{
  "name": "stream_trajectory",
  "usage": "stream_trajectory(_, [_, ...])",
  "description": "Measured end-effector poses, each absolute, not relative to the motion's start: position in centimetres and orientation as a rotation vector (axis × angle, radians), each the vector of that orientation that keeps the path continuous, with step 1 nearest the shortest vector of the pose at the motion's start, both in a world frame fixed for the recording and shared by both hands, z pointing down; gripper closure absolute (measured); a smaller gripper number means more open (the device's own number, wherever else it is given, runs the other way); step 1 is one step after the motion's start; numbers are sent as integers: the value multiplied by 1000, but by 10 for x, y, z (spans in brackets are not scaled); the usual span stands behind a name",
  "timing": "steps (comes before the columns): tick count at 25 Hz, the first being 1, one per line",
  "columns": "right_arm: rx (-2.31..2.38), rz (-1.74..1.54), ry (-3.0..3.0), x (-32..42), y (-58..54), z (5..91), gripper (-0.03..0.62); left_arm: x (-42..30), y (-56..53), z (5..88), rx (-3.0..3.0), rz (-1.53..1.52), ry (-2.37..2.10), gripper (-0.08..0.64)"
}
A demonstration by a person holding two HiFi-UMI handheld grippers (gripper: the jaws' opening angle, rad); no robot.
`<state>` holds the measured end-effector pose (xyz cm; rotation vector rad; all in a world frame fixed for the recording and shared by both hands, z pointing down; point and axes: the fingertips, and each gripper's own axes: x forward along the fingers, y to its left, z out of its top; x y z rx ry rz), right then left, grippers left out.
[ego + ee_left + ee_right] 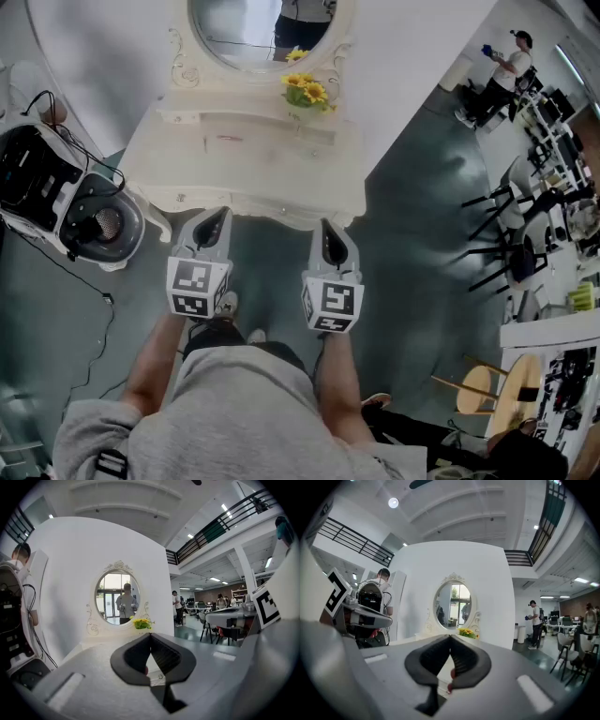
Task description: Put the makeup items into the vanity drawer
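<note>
The white vanity table (pixel 187 159) stands ahead of me under its oval mirror (pixel 253 28), with yellow flowers (pixel 307 91) on its small shelf. A thin pinkish item (pixel 228 138) lies on the tabletop; other makeup items are too faint to tell. The drawer front (pixel 253 200) looks closed. My left gripper (pixel 214 217) and right gripper (pixel 328 234) hover side by side just before the vanity's front edge. Both are shut with nothing in them. In the left gripper view the gripper (pixel 150 635) points at the mirror (pixel 117 597); the right gripper (pixel 450 639) does the same.
A black and white machine (pixel 56 192) with cables sits on the floor at the left. Dark chairs (pixel 506 244) and desks fill the right side, with a round wooden stool (pixel 497 389) lower down. A person (pixel 506 70) stands far right.
</note>
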<state>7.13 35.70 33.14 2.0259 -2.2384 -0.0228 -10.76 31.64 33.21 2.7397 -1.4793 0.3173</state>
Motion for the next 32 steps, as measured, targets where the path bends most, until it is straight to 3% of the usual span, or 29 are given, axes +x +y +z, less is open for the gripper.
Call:
stream_trajectory(16, [2007, 24, -2222, 88, 320, 345, 589, -84, 277, 346, 2729, 357, -1456, 549])
stream_trajectory(32, [1853, 95, -2246, 96, 143, 372, 589, -65, 115, 384, 2588, 398, -1459, 549])
